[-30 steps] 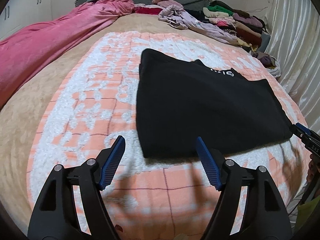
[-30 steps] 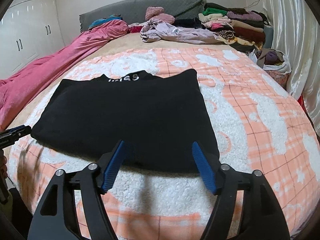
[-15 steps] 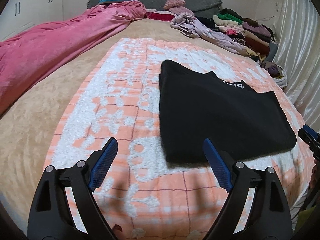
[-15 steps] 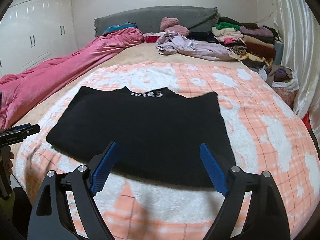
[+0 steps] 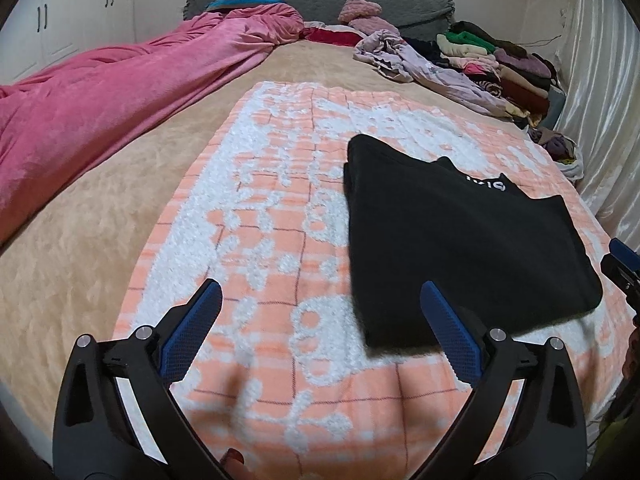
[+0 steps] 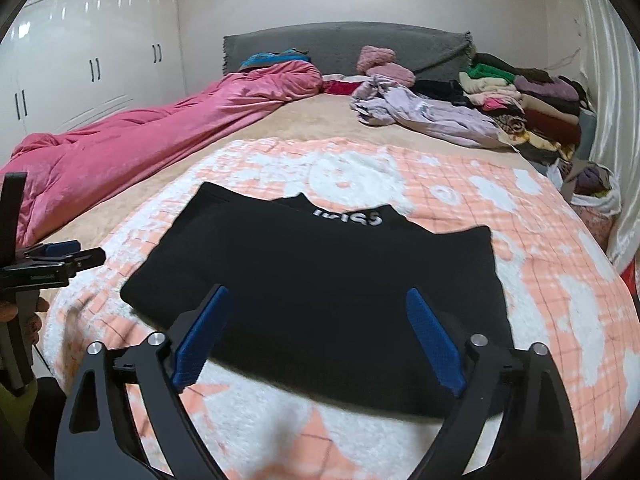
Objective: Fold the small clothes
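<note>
Both hand-held grippers, left (image 5: 320,308) and right (image 6: 318,312), tilt downward at the near edge of the folded black top (image 6: 320,276), jaws opening with nothing between them, while the top lies flat on the orange-and-white blanket (image 5: 272,208), a pink duvet (image 5: 120,92) and stacked clothes (image 6: 532,108) beyond it.

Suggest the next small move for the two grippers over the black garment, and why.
Probably bring both back down to the black garment's near edge for another fold. It lies flat, already folded, on the orange-and-white blanket. The left gripper and right gripper are both opening with nothing between their jaws, so either can take a fresh grip.
</note>
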`<state>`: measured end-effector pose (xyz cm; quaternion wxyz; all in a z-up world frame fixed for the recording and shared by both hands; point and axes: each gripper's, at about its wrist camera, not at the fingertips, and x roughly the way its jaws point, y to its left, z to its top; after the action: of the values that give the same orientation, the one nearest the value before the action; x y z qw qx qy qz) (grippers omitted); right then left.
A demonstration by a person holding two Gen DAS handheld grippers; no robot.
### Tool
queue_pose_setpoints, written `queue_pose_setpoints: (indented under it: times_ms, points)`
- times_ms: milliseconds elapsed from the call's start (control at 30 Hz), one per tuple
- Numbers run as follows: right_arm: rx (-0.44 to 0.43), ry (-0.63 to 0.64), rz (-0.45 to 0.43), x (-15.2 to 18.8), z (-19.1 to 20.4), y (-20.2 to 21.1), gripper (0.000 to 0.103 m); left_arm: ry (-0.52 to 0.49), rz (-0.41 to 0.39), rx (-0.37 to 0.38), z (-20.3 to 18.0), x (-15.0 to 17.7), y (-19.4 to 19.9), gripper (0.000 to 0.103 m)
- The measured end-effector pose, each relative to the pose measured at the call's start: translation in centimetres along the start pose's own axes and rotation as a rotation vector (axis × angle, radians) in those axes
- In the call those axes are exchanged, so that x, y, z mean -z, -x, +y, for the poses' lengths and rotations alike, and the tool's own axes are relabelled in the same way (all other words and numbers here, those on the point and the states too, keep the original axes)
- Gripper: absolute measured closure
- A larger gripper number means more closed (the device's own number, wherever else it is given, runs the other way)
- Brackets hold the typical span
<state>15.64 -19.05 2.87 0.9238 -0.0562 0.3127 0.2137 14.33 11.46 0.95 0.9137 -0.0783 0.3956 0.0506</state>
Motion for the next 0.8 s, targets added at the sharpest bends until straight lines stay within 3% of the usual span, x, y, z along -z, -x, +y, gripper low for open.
queue_pose_setpoints:
  times_ms: [367,800]
  points:
    - [-0.081,0.073,0.025,-1.4,4.2,-3.0,0.013,-0.026,-0.006,-0.034,1.3,-2.5,-1.0,0.01]
    - [-0.179,0.177,0.096,0.0,9.8,-6.0,0.013,-0.039,0.011,-0.035,1.7,-4.3,-2.9,0.01]
